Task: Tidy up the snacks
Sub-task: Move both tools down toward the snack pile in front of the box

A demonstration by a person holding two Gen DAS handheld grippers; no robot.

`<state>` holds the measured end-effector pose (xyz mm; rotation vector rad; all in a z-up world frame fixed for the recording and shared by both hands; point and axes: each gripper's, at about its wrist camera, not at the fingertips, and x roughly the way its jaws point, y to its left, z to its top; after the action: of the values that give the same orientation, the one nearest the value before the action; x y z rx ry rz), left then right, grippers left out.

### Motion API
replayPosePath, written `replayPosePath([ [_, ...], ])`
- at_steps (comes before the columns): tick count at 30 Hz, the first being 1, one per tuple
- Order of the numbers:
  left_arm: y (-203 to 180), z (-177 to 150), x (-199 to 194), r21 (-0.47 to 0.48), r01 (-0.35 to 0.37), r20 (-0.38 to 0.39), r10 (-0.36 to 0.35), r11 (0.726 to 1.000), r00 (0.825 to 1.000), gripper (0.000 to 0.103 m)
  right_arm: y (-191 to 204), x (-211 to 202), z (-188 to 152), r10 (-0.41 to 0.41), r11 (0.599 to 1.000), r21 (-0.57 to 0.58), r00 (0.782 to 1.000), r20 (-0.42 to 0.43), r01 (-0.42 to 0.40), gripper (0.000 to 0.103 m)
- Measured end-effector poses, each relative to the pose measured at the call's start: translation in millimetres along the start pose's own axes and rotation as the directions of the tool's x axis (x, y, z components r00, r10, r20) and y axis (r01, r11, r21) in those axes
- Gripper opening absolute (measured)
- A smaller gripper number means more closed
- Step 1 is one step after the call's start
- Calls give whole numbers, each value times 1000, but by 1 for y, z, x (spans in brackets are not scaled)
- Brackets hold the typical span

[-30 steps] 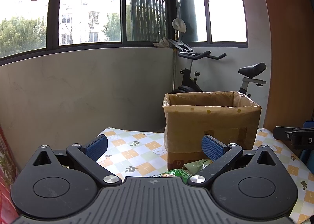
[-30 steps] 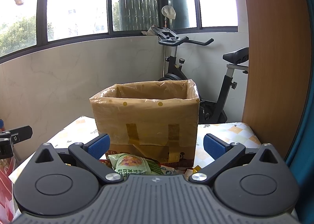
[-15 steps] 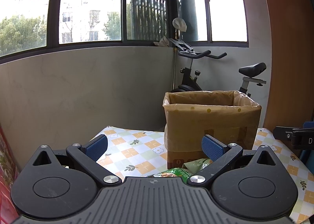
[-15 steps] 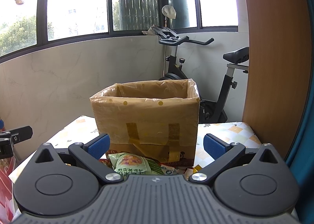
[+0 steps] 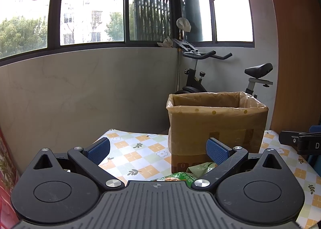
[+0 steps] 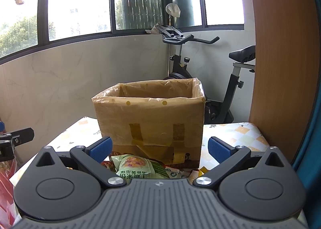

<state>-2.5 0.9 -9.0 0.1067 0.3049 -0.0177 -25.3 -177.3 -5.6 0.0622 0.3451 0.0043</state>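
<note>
A brown cardboard box lined with a plastic bag [image 6: 150, 120] stands open on the checkered tablecloth [image 5: 140, 148]; it also shows in the left wrist view [image 5: 216, 120]. A green snack packet [image 6: 138, 166] lies in front of the box among other small packets [image 6: 176, 172], just below my right gripper [image 6: 159, 148], which is open and empty. In the left wrist view the green packets [image 5: 192, 172] lie low at the box's foot. My left gripper [image 5: 158, 149] is open and empty, to the left of the box.
An exercise bike [image 6: 210, 80] stands behind the table by the grey wall. A wooden panel [image 6: 280, 58] rises at the right. A red patterned bag [image 6: 6, 178] is at the far left. The other gripper's tip [image 5: 301, 140] shows at the right edge.
</note>
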Motion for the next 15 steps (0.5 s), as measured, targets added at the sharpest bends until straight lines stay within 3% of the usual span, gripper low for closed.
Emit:
replayPosePath([
  [7,0,3,24,7,-46,-4,46,999,999,103,-16,17,4,14,1000,8,999,30,-14,103],
  [12,0,2,46,28,-35,-15,35,999,999,103,-27,33,3,-15,1000,-3,995,94,15,103],
  [15,0,1,56,25,-37,-8,38,999,999,103,-35,42,-2,19,1000,-13,992,121,-18,103],
])
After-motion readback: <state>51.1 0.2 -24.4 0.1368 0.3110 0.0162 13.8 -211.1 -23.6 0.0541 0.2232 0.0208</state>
